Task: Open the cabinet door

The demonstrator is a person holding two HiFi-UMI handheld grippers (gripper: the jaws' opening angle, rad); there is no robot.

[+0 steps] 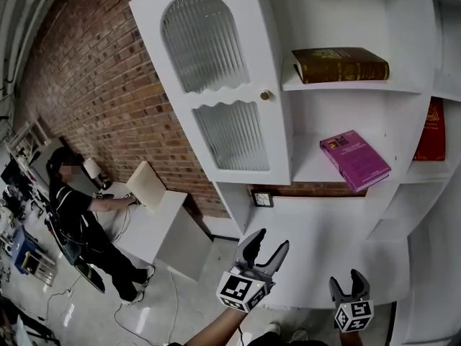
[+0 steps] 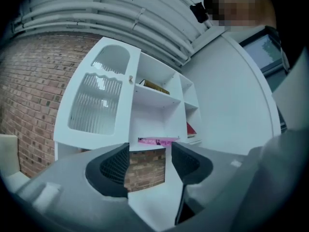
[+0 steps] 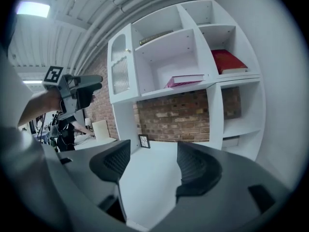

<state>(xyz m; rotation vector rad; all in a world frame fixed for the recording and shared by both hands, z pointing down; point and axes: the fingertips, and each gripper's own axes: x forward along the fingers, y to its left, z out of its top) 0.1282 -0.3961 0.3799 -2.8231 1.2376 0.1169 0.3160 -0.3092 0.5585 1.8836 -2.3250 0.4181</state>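
Brown book [image 1: 340,64] lies flat at upper right, with a pink book [image 1: 355,158] below it, tilted. A red book [image 1: 431,132] sits at the far right edge. There's a small framed picture [image 1: 261,199] mid-frame against the brick wall [image 1: 94,85]. At lower left a person [image 1: 79,222] in dark clothes reaches onto a white table [image 1: 155,229].

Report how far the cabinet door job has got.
Done: the cabinet door stands swung wide, its knob free, and the brown book and pink book on the shelves are exposed. In hand: nothing. The left gripper and right gripper hover low in front of the cabinet, jaws apart and empty, touching nothing. Left: nothing that shows; the opening looks finished.
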